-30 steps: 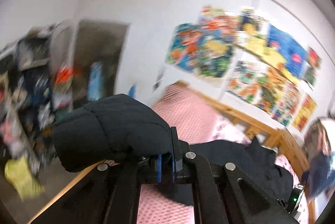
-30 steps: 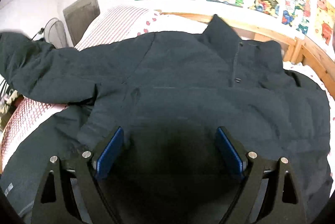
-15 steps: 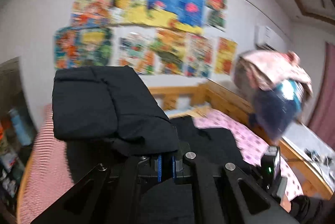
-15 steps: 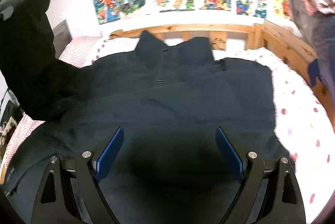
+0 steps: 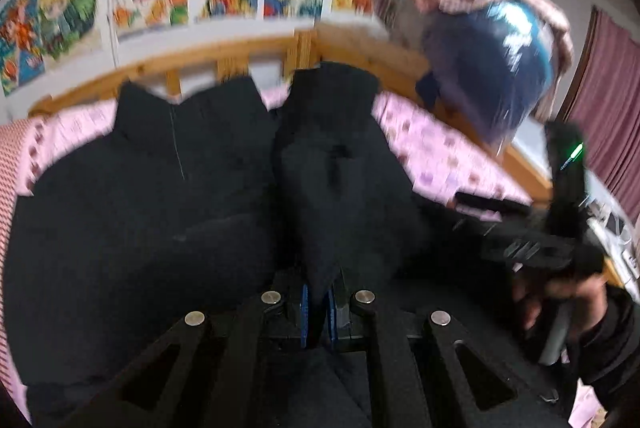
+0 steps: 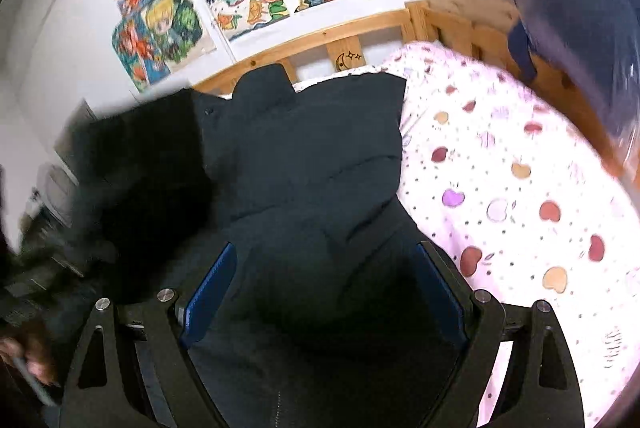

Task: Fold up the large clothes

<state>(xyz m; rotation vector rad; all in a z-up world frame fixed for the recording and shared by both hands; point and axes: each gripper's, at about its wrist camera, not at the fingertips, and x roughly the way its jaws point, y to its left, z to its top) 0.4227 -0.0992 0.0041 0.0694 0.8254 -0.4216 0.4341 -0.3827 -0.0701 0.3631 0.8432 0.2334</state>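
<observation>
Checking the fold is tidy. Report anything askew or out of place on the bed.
Nothing damaged or spilled. The left hand-held gripper pinches a sleeve mid-fold over the dark jacket; the right hand-held gripper hangs open above it.

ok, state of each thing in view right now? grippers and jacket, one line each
left gripper: shut on the jacket sleeve
right gripper: open, hanging over the jacket, holding nothing
jacket sleeve: lifted, folded in across the jacket body
black jacket: spread on the bed, collar toward the headboard

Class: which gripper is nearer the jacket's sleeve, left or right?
Left. The left gripper is shut on the sleeve; the right gripper is open over the jacket body, beside it.
</observation>
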